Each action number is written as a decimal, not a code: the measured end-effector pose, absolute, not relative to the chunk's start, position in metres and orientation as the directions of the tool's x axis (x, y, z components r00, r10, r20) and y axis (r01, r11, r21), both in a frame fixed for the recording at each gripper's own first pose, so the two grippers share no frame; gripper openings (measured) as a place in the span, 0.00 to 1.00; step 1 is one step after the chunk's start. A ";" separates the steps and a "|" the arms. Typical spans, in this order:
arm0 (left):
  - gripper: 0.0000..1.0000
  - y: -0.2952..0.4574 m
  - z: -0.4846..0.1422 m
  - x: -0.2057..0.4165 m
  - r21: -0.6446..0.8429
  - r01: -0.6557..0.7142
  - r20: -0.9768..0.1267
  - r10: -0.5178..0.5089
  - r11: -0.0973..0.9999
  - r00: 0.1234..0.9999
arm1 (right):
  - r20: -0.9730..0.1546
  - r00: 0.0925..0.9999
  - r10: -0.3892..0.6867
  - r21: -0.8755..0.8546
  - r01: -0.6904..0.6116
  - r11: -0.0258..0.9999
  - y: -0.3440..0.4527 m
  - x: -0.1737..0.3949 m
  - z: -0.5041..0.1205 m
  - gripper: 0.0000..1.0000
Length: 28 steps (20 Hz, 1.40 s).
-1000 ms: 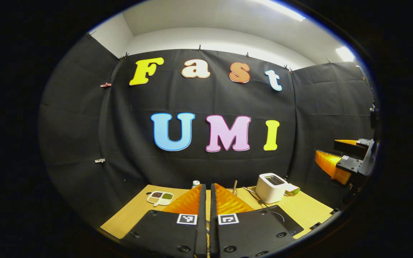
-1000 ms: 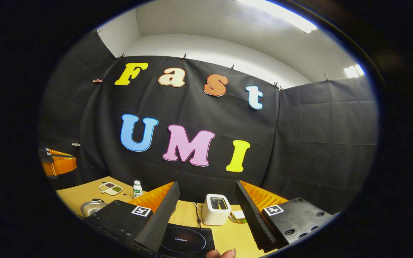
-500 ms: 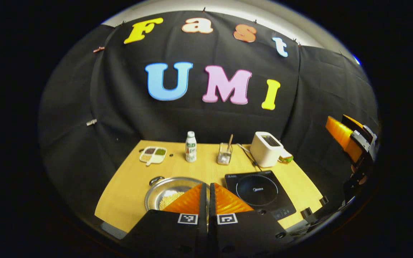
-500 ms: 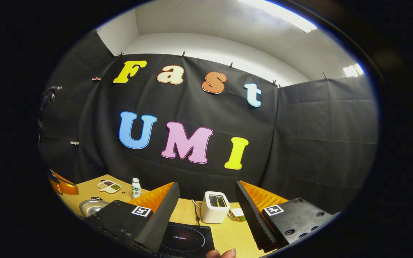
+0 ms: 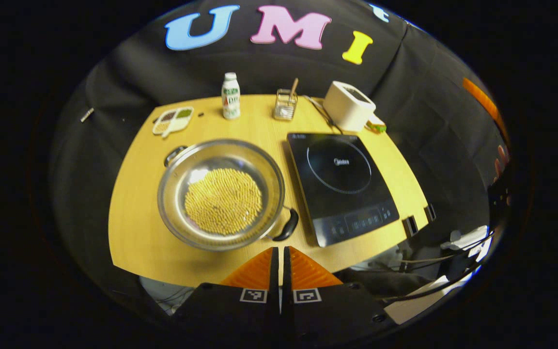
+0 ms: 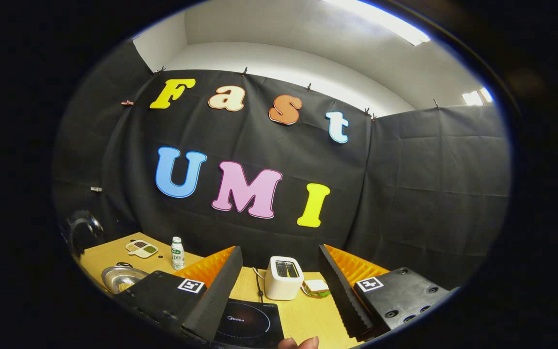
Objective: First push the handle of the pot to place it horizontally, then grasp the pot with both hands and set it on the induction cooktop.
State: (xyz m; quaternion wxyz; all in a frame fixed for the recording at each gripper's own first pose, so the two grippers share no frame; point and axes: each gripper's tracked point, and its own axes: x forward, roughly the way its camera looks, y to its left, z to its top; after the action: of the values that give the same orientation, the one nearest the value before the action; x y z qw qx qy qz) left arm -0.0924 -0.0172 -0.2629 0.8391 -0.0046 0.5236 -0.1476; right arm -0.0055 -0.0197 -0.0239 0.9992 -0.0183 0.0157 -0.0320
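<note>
Left gripper view looks down on a wooden tabletop from above its near edge. The left gripper sits at the bottom of this view with its two fingers pressed together, holding nothing, poised above the tabletop's near edge. Just beyond it rests the pot, a wide shallow metal pan with a layer of yellow grains across its bottom. Its dark handle sticks out at the lower right of the rim, angled toward the near edge, and a small loop handle sits on the opposite, far-left side. The induction cooktop, a flat black slab, lies just beside the pot on its right, apart from it. Along the back stand a divided dish, a white bottle, a small wire holder and a white toaster. Right gripper view shows the right gripper held high with its fingers spread wide, empty, above the cooktop's near side. The handle push seems not yet begun. A hard or off-centre shove could slide the whole pot rather than turn it, knock it against the cooktop, or scatter the grains. An uneven two-sided lift could tip the shallow pan.
</note>
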 end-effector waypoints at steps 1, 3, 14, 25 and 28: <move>0.05 -0.018 -0.276 -0.097 -0.159 0.256 -0.894 -0.249 0.954 0.372 | -0.032 0.997 -0.068 -0.042 0.067 0.997 -0.021 -0.006 -0.025 0.98; 0.05 -0.021 -0.297 -0.098 -0.162 0.281 -0.916 -0.250 0.946 0.313 | -0.034 0.997 -0.075 -0.049 0.074 0.996 -0.024 -0.006 -0.026 0.98; 0.06 -0.012 -0.363 -0.071 -0.117 0.259 -0.961 -0.175 0.959 0.213 | -0.058 0.991 -0.117 -0.080 0.112 0.991 -0.038 -0.014 -0.035 0.98; 0.06 -0.029 -0.367 -0.036 -0.118 0.224 -0.955 -0.173 0.967 0.242 | -0.085 0.985 -0.148 -0.100 0.140 0.985 -0.056 -0.008 -0.046 0.98; 0.05 -0.036 -0.366 -0.021 -0.128 0.199 -0.950 -0.177 0.972 0.258 | -0.098 0.982 -0.159 -0.107 0.148 0.983 -0.062 -0.007 -0.051 0.98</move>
State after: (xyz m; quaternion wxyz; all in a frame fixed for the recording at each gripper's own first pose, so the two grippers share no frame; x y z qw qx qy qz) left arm -0.0205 -0.0364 -0.3664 0.7929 0.0089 0.5976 -0.1186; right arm -0.0069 -0.0621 -0.0512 0.9944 -0.0497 0.0530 -0.0772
